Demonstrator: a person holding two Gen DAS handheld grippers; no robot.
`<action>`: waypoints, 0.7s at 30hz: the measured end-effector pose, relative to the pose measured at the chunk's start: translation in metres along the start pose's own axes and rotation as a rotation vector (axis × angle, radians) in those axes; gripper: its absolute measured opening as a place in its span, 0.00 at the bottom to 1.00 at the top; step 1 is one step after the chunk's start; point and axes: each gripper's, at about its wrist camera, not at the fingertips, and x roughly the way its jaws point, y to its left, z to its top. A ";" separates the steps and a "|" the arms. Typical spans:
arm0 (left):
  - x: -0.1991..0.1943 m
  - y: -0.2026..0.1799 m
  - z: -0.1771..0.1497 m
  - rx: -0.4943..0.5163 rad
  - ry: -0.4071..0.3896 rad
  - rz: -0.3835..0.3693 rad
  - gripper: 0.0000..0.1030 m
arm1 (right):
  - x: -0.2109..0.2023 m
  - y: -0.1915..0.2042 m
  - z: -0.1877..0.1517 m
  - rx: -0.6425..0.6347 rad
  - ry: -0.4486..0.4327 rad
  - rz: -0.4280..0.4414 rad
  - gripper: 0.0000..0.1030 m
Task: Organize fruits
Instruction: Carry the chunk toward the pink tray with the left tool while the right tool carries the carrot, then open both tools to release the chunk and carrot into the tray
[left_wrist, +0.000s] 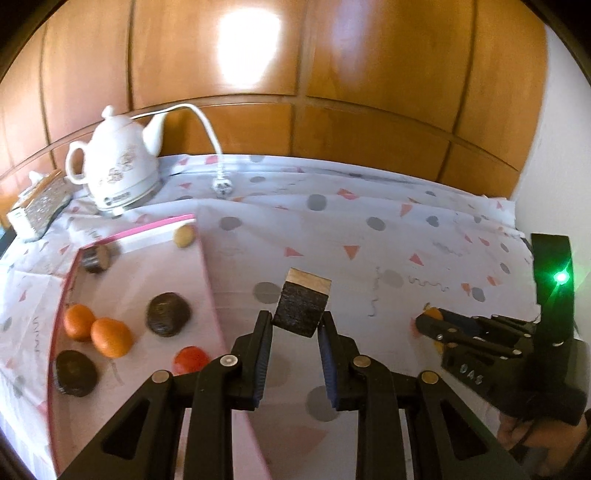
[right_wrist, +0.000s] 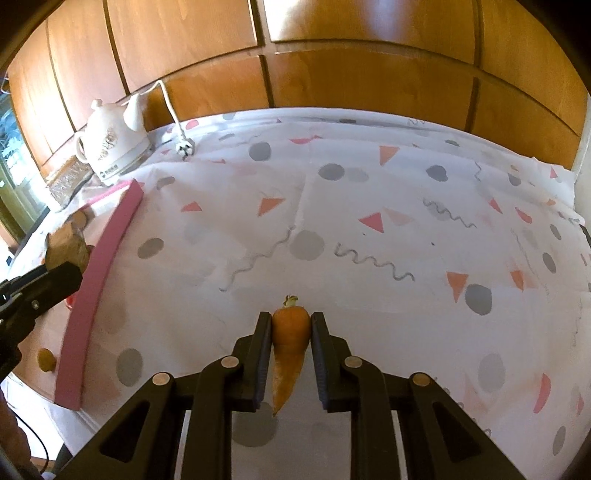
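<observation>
My left gripper (left_wrist: 295, 320) is shut on a dark block with a pale wooden top (left_wrist: 302, 303) and holds it above the tablecloth, just right of the pink tray (left_wrist: 207, 266). In the tray lie two oranges (left_wrist: 98, 330), a red tomato (left_wrist: 191, 359), dark round fruits (left_wrist: 168, 314), a small potato-like piece (left_wrist: 184, 236) and a dark stub (left_wrist: 96, 258). My right gripper (right_wrist: 291, 320) is shut on an orange carrot (right_wrist: 290, 343), stem end forward, above the cloth. The right gripper also shows in the left wrist view (left_wrist: 424, 321). The left gripper shows in the right wrist view (right_wrist: 64, 269).
A white teapot-style kettle (left_wrist: 118, 166) with a cord and plug (left_wrist: 221, 186) stands at the back left. A tissue box (left_wrist: 38, 203) sits beside it. A wooden panel wall runs behind the table. The patterned tablecloth (right_wrist: 369, 240) covers the table.
</observation>
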 end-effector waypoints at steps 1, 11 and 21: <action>-0.002 0.005 -0.001 -0.008 -0.002 0.010 0.25 | -0.001 0.003 0.002 -0.003 -0.004 0.006 0.20; -0.016 0.059 -0.014 -0.099 -0.019 0.105 0.25 | -0.005 0.047 0.025 -0.063 -0.025 0.102 0.20; -0.022 0.106 -0.031 -0.198 -0.004 0.185 0.25 | -0.001 0.132 0.060 -0.200 -0.032 0.246 0.20</action>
